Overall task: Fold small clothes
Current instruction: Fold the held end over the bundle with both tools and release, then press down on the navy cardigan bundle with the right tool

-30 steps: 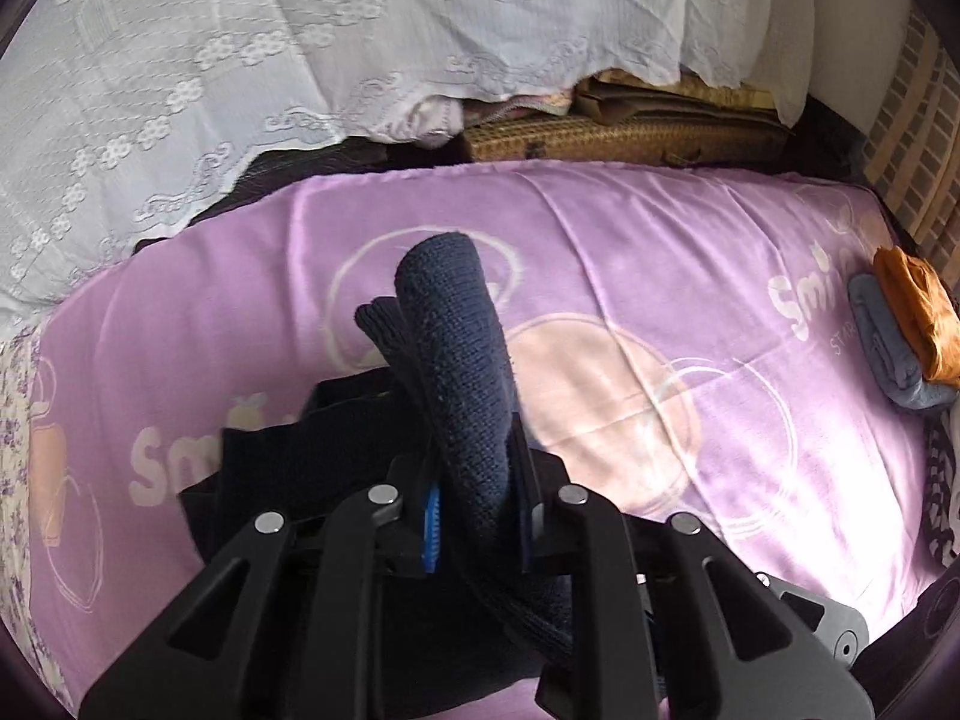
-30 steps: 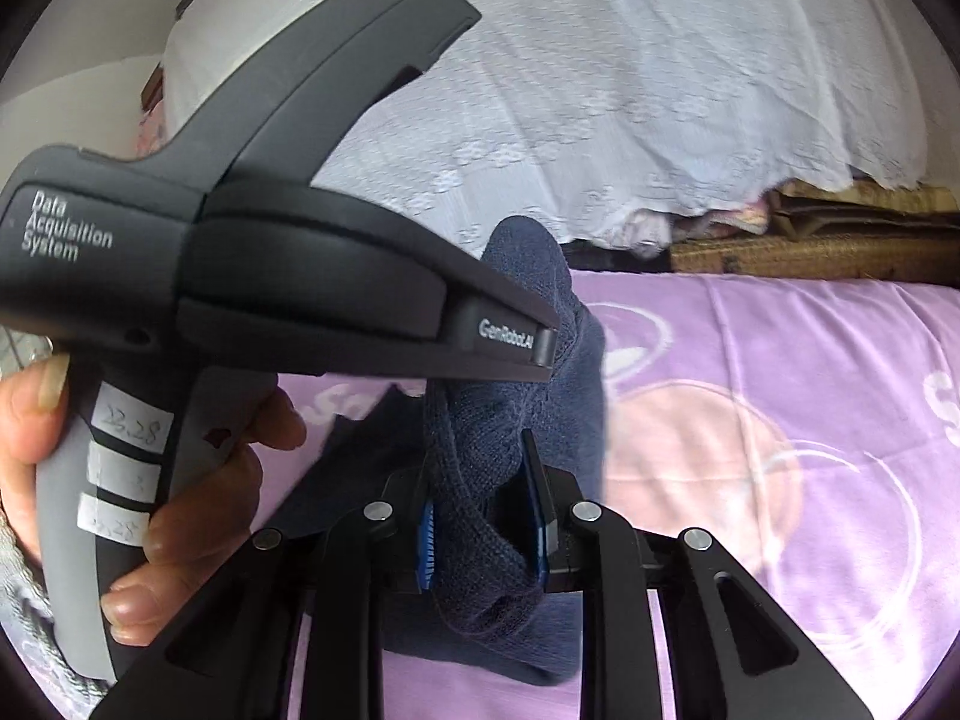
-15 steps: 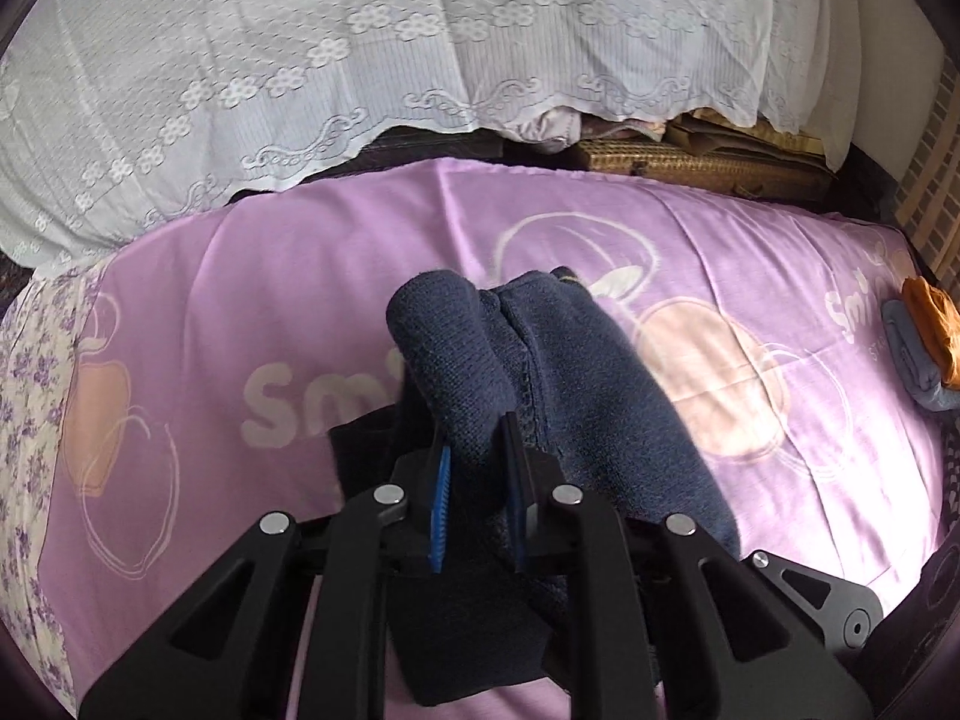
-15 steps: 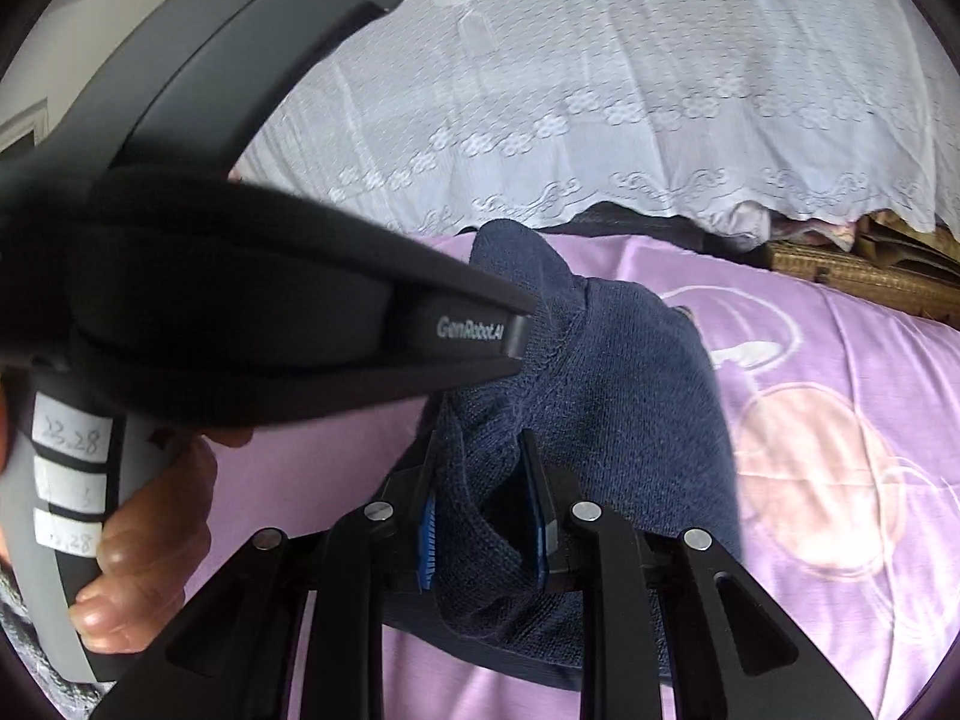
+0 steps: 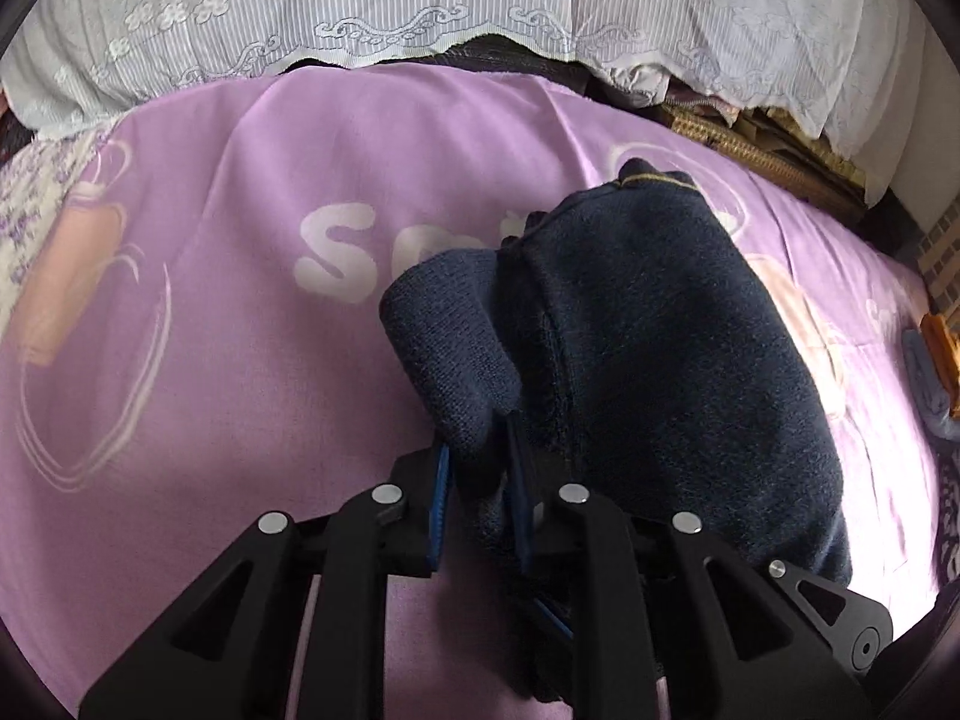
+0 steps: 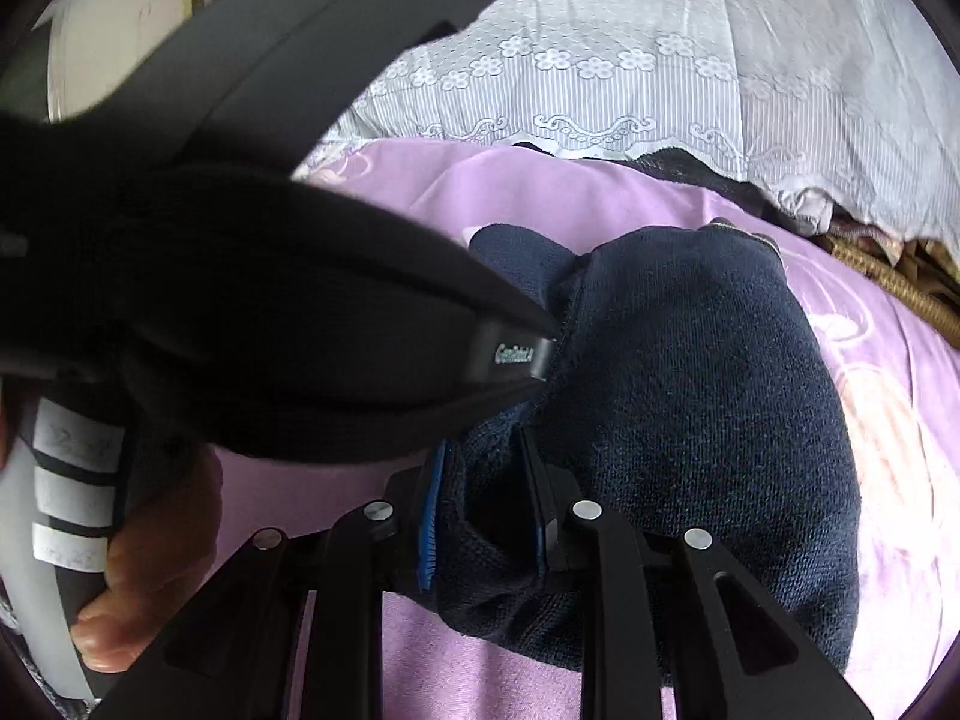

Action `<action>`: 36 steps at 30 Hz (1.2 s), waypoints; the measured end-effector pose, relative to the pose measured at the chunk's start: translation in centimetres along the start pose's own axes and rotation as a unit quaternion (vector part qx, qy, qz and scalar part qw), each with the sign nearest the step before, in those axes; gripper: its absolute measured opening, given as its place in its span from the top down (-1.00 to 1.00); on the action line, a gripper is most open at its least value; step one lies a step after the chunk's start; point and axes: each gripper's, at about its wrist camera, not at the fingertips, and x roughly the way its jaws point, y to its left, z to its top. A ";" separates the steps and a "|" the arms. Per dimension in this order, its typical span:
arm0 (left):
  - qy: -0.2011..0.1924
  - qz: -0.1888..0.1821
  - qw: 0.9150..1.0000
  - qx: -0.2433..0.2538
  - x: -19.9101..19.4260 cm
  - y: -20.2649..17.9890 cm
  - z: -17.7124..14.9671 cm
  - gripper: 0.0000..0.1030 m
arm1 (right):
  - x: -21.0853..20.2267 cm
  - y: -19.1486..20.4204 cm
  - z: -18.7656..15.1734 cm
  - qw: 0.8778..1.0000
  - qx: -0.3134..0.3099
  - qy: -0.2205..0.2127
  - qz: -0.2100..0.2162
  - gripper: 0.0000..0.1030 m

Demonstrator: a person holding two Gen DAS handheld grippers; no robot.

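navy knit garment (image 5: pixel 660 360) bunched, folded over itself.

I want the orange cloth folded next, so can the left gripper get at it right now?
Probably not yet: the left gripper is shut on the navy garment, and the orange cloth lies far off at the bed's right edge.

Garment (image 5: pixel 660 360) on bedsheet (image 5: pixel 240 360)

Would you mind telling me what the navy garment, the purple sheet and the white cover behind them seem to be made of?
Navy garment: a soft knit, probably cotton or wool blend; visible stitch loops and a fuzzy matte surface. Purple sheet: smooth woven fabric, likely cotton or polyester, printed with pale letters and circles, slight sheen. White cover: thin ribbed cloth with lace-like embroidered flowers and a scalloped edge.
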 end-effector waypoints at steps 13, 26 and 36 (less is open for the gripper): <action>-0.023 -0.030 0.997 -0.073 -1.1 4.0 -1.0 -0.15 | -4.9 -1.1 -0.2 0.998 -0.048 -0.015 0.030 0.18; -0.073 -0.013 0.997 0.012 -6.0 -2.2 -1.3 -0.27 | -7.6 -11.8 1.0 0.995 0.091 -0.019 0.022 0.88; 0.013 0.039 0.999 0.011 0.3 -2.5 -2.5 -0.73 | -4.8 -11.9 -2.3 0.990 0.130 0.011 0.051 0.94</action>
